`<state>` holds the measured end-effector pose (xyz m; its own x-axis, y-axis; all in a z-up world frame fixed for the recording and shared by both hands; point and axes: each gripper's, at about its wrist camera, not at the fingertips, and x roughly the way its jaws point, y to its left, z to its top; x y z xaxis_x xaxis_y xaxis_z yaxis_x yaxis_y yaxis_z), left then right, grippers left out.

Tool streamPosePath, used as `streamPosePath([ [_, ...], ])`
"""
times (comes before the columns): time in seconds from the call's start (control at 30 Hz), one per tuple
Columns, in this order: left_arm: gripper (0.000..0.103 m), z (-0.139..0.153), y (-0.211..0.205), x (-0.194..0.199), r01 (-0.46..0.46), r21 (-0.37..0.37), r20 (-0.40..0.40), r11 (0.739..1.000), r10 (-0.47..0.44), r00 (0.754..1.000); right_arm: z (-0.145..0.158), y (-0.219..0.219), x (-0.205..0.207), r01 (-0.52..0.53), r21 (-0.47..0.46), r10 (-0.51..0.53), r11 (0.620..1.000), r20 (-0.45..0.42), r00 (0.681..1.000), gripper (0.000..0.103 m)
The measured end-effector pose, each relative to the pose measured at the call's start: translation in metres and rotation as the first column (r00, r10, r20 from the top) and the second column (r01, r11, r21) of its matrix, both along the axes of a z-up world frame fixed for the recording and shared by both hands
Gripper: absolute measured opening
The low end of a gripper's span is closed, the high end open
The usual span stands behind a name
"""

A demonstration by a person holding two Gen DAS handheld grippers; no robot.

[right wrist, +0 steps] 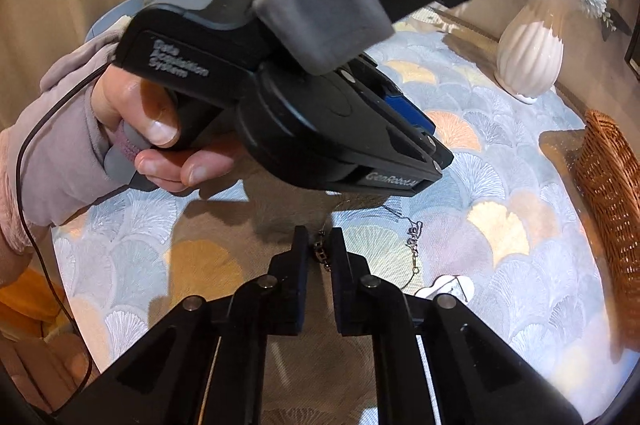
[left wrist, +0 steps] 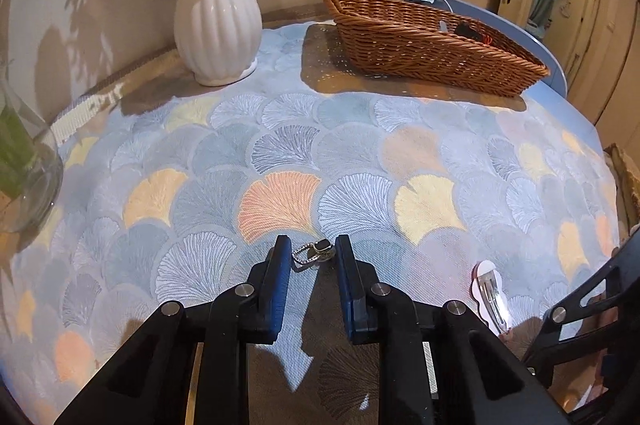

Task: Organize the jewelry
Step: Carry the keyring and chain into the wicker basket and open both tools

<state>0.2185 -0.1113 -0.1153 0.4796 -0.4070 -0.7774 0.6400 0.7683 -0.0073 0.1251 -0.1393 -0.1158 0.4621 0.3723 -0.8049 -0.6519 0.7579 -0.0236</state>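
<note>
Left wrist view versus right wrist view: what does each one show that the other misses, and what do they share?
Only the left wrist view shows the small silver ring with a dark stone lying between the left gripper's open blue fingers, and dark items inside the basket.

Only the right wrist view shows the thin silver chain with a script pendant, dark chain links between the right gripper's fingers, and the person's left hand.

Both show the ribbed white vase, brown wicker basket, pale pink hair clip and fan-patterned tablecloth.
</note>
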Motion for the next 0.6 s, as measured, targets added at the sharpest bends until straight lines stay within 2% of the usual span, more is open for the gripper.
streamPosePath([
  [0.07, 0.022, 0.002, 0.002, -0.001, 0.002, -0.014, 0.008, 1.000, -0.002, 1.000, 0.003, -0.001, -0.005, 0.002, 0.010, -0.002, 1.000, 0.010, 1.000, 0.011],
  [0.23, 0.022, 0.007, 0.013, 0.002, -0.017, -0.072, -0.007, 0.997, 0.016, 1.000, 0.019, -0.020, -0.023, 0.055, 0.128, -0.054, 0.990, -0.013, 0.998, 0.011],
  [0.3, 0.022, 0.009, 0.016, 0.003, -0.022, -0.095, -0.015, 0.995, 0.021, 1.000, 0.027, -0.035, -0.029, 0.081, 0.221, -0.073, 0.972, -0.043, 0.996, 0.011],
  [0.4, 0.022, 0.013, 0.019, 0.003, -0.024, -0.126, -0.022, 0.992, 0.021, 1.000, 0.040, -0.057, -0.036, 0.131, 0.310, -0.115, 0.942, -0.069, 0.991, 0.011],
  [0.6, 0.022, 0.032, 0.015, -0.006, -0.009, -0.147, 0.007, 0.989, 0.010, 1.000, 0.066, -0.110, -0.039, 0.219, 0.405, -0.206, 0.887, -0.077, 0.976, 0.011],
])
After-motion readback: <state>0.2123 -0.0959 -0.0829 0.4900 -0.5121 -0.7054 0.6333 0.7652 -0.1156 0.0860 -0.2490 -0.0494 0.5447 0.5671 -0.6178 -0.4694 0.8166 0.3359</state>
